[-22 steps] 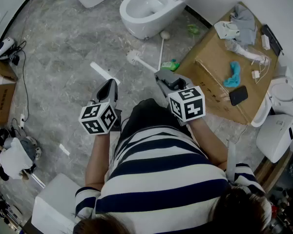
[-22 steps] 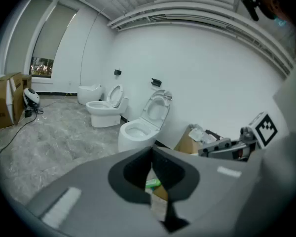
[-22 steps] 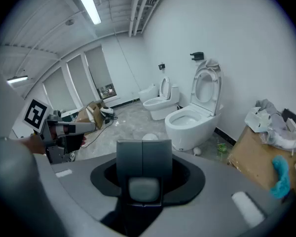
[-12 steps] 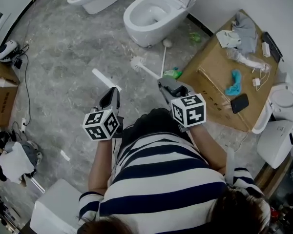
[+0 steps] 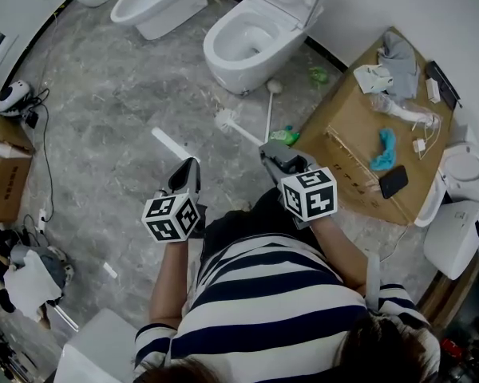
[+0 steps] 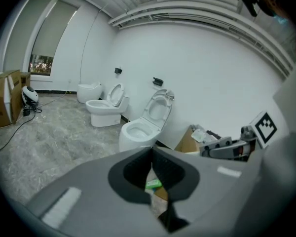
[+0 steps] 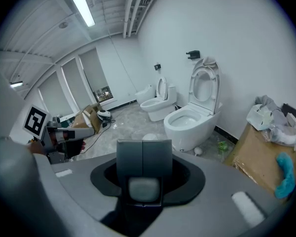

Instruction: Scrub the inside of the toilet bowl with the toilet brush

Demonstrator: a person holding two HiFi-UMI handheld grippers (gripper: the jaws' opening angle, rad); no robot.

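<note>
Left claw [image 5: 190, 167]: closed, nothing in it. The left gripper view shows the two halves meeting at a seam. It hangs over bare floor [image 5: 104, 94], well apart from the brush.

Brush [image 5: 227, 120]: lies flat on the floor in front of the toilet [image 5: 251, 42], not in the bowl. Bristle head points away from you, and the handle runs back toward your right claw. Likely light, with a stiff thin plastic handle, smooth enough to roll or slip in a pinch. Take it on the handle near the free end, not the bristles. A ball-ended stick [image 5: 270, 106] lies just beside it, so don't grab that one.

Right claw [image 5: 268, 149]: closed and empty, near the handle's end, not touching as far as you can tell.

Box [image 5: 343, 126]: at right, clutter on top.

Views: only the head view shows the brush's lie clearly. The right gripper view gives just a white blob above the claw tips, maybe the head. The gripper views show the lid up and the bowl open.
</note>
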